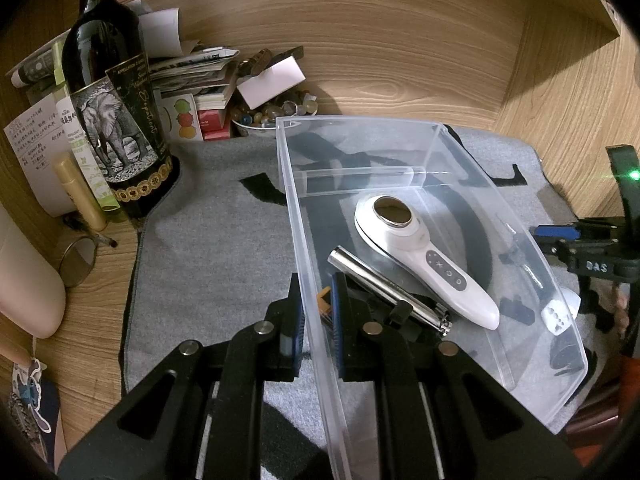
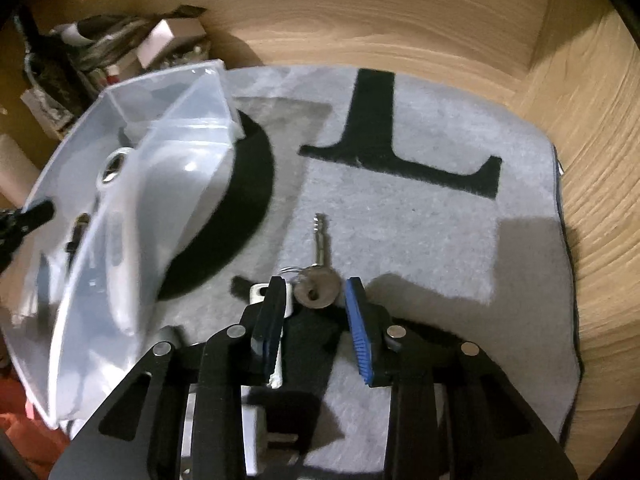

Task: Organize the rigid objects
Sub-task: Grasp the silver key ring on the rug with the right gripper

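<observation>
A clear plastic bin (image 1: 360, 121) lies on the grey mat (image 1: 216, 240). It holds a white handheld device (image 1: 420, 248) with a round metal head and a silver metal tube (image 1: 384, 284). My left gripper (image 1: 317, 286) is shut on the bin's near side wall, one pad outside and one inside. In the right wrist view a silver key (image 2: 321, 240) on a ring lies on the mat (image 2: 420, 240), to the right of the bin (image 2: 160, 152). My right gripper (image 2: 315, 283) straddles the key's round head, with a gap at each pad. A white tag (image 2: 256, 292) lies by the left finger.
A dark wine bottle (image 1: 108, 120) with an elephant label stands at the back left, with stacked papers and boxes (image 1: 192, 72) and a bowl of pebbles (image 1: 260, 118) behind the bin. A small round mirror (image 1: 78, 262) lies on the wooden desk. Wooden walls (image 2: 592, 160) close the back and right.
</observation>
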